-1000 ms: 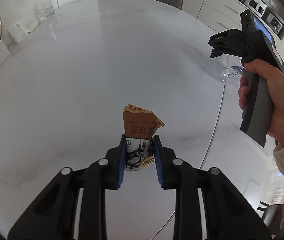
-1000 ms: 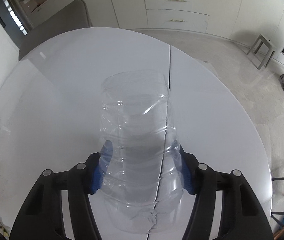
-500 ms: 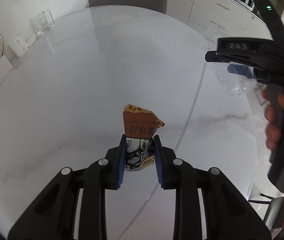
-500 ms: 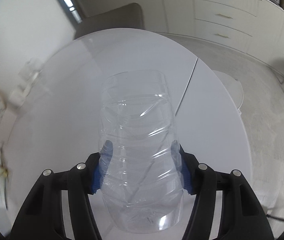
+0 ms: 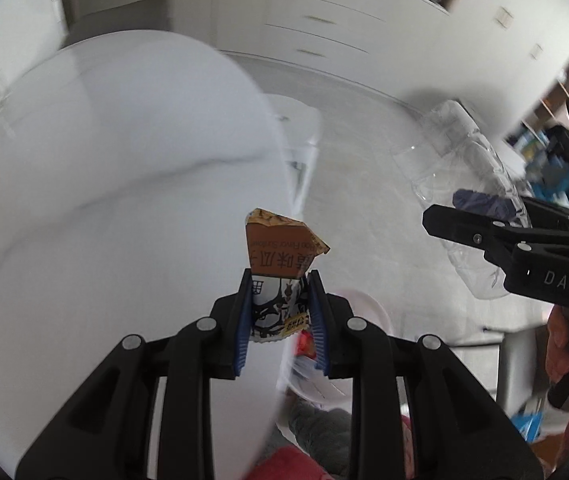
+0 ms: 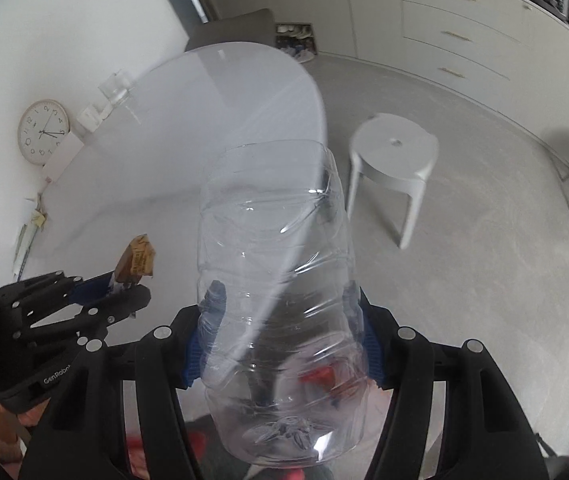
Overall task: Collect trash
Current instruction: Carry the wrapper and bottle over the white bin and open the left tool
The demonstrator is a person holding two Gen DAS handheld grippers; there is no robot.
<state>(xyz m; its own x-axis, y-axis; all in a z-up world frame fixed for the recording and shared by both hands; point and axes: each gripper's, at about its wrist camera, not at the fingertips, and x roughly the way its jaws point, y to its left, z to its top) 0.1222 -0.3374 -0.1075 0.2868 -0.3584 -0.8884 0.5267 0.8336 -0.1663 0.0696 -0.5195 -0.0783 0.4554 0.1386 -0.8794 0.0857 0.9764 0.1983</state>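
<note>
Crumpled brown-and-white snack wrapper (image 5: pixel 280 276) was pinched by left gripper (image 5: pixel 280 312); clear crushed plastic bottle (image 6: pixel 276 320) was clamped by right gripper (image 6: pixel 284 344); slippage was risked by smooth plastic.

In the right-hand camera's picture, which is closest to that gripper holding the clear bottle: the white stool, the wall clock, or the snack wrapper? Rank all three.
From the right gripper, shut on the clear bottle:
1. Snack wrapper, just to the left, held in the left gripper.
2. White stool, on the floor ahead and to the right.
3. Wall clock, far left, leaning by the wall beyond the table.
</note>
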